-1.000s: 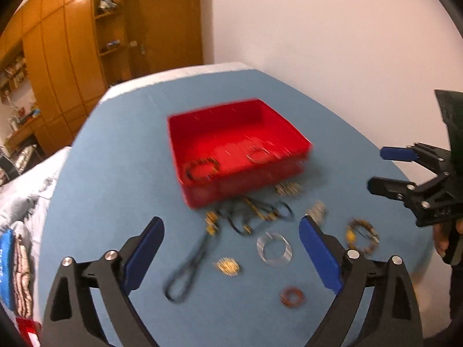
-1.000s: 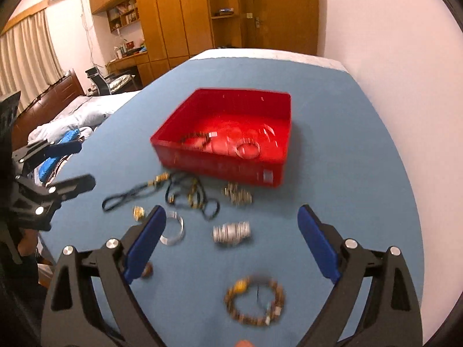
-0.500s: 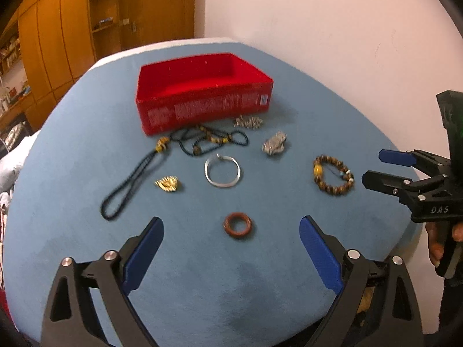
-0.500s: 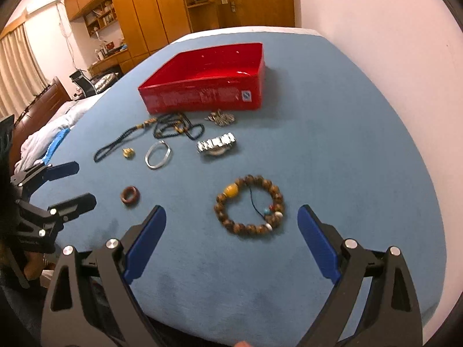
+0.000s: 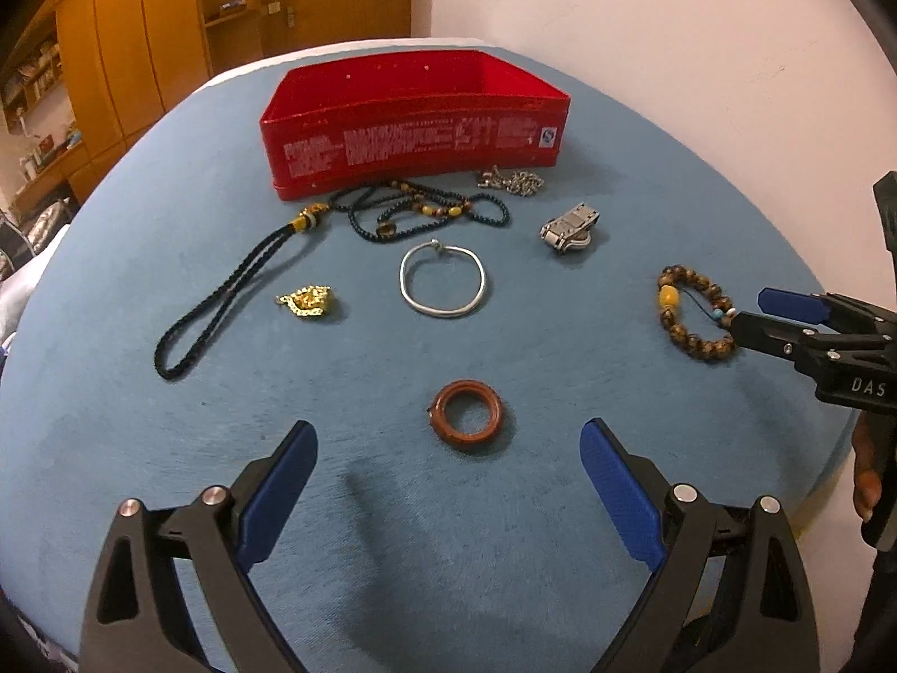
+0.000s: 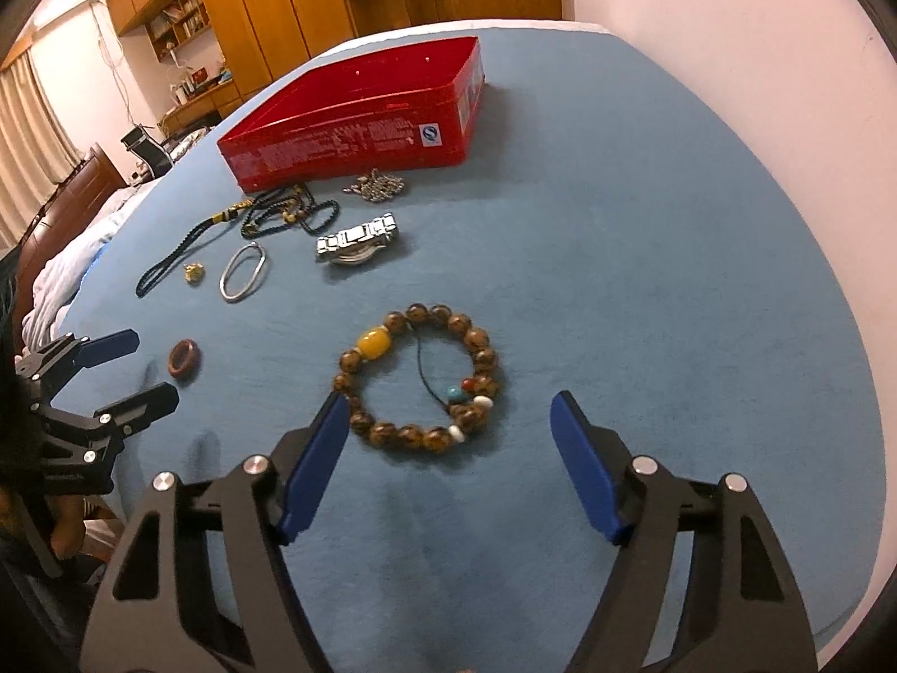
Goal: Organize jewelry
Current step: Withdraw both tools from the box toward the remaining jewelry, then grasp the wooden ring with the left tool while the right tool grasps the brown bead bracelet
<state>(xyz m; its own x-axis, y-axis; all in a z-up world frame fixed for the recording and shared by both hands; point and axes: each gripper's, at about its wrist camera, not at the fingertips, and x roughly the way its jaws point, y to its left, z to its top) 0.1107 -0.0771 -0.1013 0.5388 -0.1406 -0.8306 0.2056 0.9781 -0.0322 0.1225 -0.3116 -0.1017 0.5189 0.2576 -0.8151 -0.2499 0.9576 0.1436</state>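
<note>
A red box (image 5: 415, 129) stands at the far side of the blue table (image 5: 168, 168); it also shows in the right wrist view (image 6: 359, 129). My left gripper (image 5: 448, 476) is open and empty, low over the table just short of a brown ring (image 5: 466, 414). My right gripper (image 6: 448, 448) is open and empty, its jaws at either side of a brown bead bracelet (image 6: 420, 381). A silver bangle (image 5: 443, 287), gold charm (image 5: 307, 300), black cord necklace (image 5: 235, 286), bead necklace (image 5: 426, 210), silver watch (image 5: 570, 227) and silver chain (image 5: 513, 180) lie in front of the box.
A pale wall (image 5: 673, 28) runs along the table's right side. Wooden cabinets (image 5: 140, 28) stand behind. A bed with bedding (image 6: 73, 258) lies to the left. The table's near edge (image 5: 830, 465) curves close to the grippers.
Both grippers have dropped low and pulled back from the box. The left now sits just short of the brown ring, the right at the bead bracelet. Both stay open.
</note>
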